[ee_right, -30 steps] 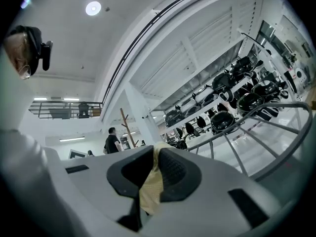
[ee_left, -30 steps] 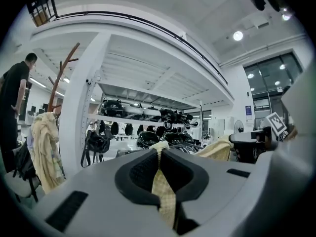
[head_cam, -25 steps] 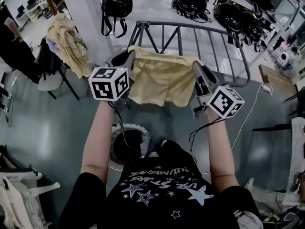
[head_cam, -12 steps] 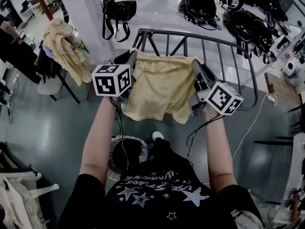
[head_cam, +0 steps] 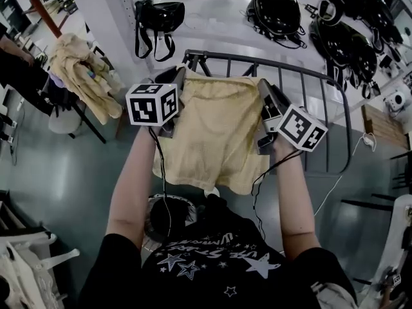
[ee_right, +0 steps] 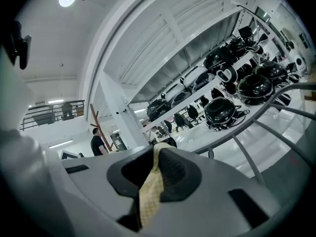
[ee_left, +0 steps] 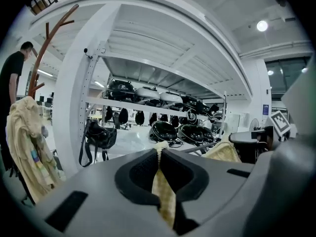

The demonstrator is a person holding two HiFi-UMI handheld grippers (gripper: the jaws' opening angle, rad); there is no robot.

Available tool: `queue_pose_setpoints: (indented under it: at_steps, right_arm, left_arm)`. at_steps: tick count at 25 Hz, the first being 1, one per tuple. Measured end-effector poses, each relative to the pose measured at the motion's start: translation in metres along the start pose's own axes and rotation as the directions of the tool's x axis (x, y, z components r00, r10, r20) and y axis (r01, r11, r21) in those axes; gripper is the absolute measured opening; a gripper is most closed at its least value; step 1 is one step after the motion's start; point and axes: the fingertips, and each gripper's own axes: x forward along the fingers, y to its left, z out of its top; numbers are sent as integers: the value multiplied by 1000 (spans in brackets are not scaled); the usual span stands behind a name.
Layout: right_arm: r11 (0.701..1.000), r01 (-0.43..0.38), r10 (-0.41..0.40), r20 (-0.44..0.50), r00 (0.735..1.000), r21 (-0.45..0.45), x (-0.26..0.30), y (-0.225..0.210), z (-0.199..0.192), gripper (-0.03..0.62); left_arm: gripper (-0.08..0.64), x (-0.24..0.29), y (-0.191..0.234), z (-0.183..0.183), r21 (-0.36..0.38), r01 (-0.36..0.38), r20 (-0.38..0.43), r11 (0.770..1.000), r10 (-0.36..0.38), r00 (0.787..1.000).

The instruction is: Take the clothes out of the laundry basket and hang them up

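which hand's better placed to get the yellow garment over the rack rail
Right, slightly: the right gripper is shut on the yellow garment with the rack rail just ahead. The left gripper grips it too, so both probably move together.

Handheld grippers: two, the left gripper [head_cam: 179, 76] and the right gripper [head_cam: 262, 87].
Marker cubes [head_cam: 153, 103]: two, one per gripper.
Yellow garment [head_cam: 215, 134]: one.
Grey barred rack [head_cam: 302, 71]: one.
Laundry basket [head_cam: 183, 201]: one.
Black strapped bag [head_cam: 158, 15]: one.
Black domed cases [head_cam: 277, 13]: at least three; full count unclear.
Bystander [ee_left: 12, 78]: one.
Coat stand [ee_left: 44, 48]: one.
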Motion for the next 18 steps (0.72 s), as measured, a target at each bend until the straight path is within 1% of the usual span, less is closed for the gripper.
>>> queue_pose_setpoints:
  at_steps: [9,13,18]
  right_arm:
    - [996,39,-35,-46,998,84,53,-52,3,38]
    - [989,56,-46,-78,996,139,75,-75,-5,38]
    - [984,79,-58,-135,989,162,96,-96,-21,40]
  left_arm:
    - [35,66,17,-2,13,-12,-68,1000,13,998]
    - [35,95,28,-14,11,-24,-115,1000,25,993]
    - [35,122,41,-36,10,-37,-180,999,38,983]
